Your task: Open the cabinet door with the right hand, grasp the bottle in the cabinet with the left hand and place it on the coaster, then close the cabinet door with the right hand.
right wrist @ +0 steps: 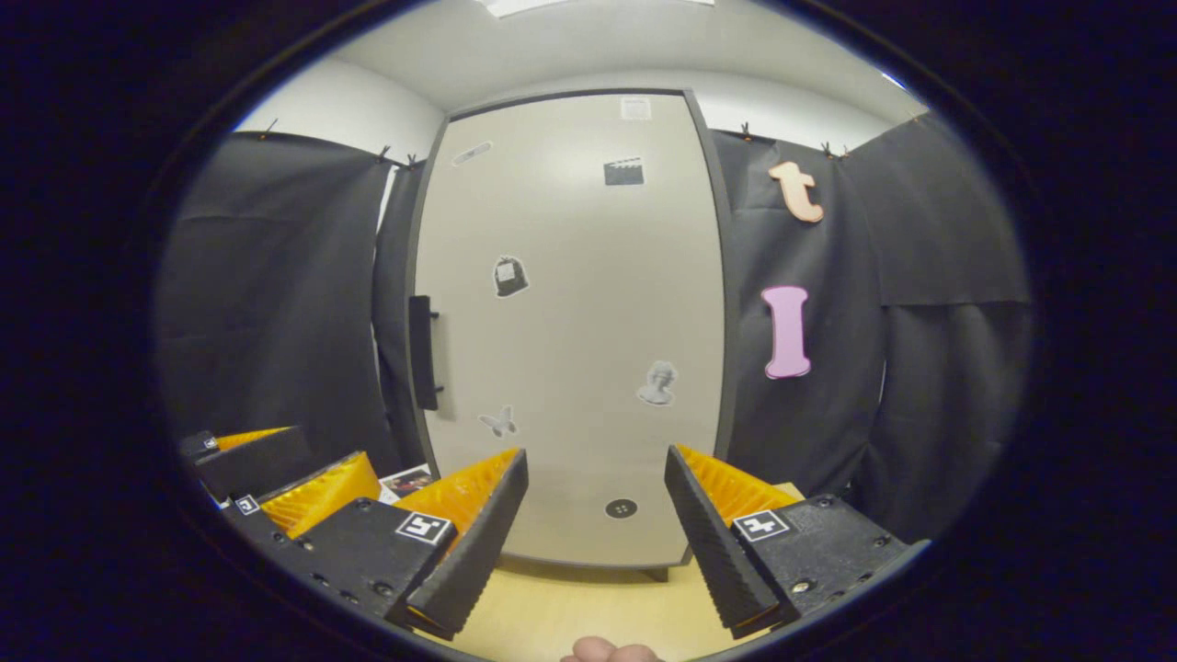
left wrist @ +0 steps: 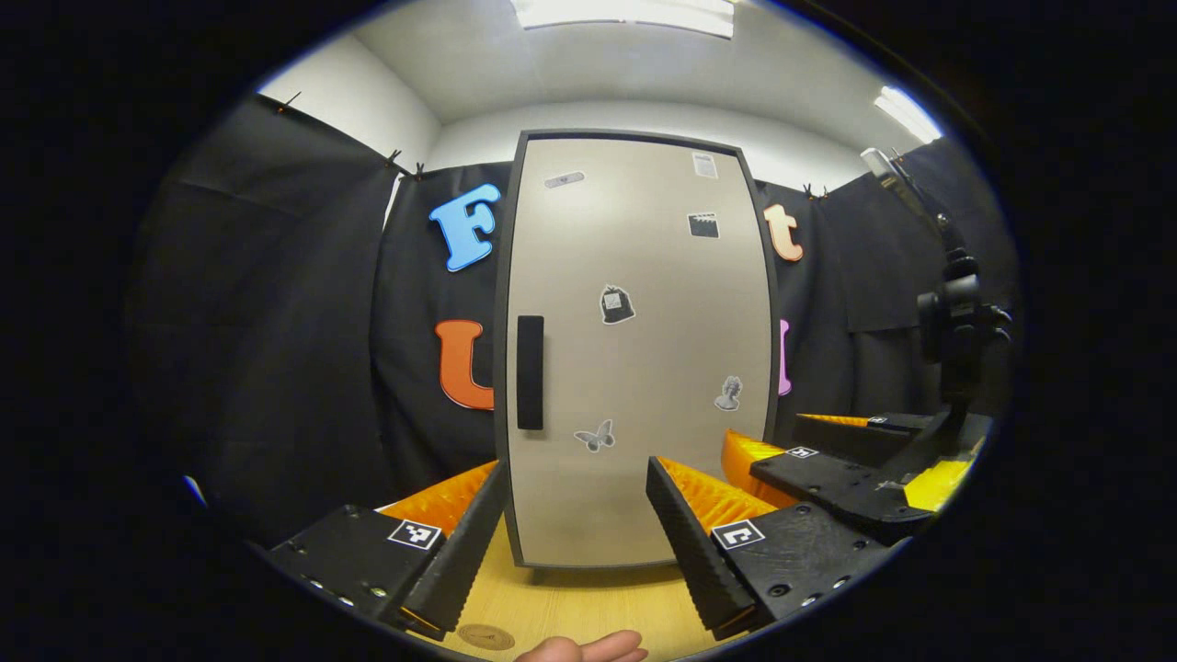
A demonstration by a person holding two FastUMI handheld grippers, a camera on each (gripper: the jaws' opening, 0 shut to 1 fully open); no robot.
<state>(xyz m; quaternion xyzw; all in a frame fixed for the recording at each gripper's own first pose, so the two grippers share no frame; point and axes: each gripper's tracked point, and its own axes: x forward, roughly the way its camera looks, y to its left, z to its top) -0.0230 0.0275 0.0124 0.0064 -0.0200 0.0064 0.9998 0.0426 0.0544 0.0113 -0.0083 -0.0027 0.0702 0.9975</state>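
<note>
The cabinet door stands closed on the wooden counter, so the step in hand is opening it with the right tool, which hangs released, fingers wide apart, facing the door's lower middle. The dark vertical handle sits at the door's left edge — well left of where that tool points. To do it well, I judge the right tool should swing left, straddle the handle bar squarely, close fully, then pull along the door's arc rather than straight back.

The left tool is also released, empty, near the door's foot; it should keep clear of the swing. In its view the right tool sits just to the right.

The bottle is presumably inside — hidden behind the door. A round disc at the counter's near edge may be the coaster; it is cut off and hard to confirm.
</note>
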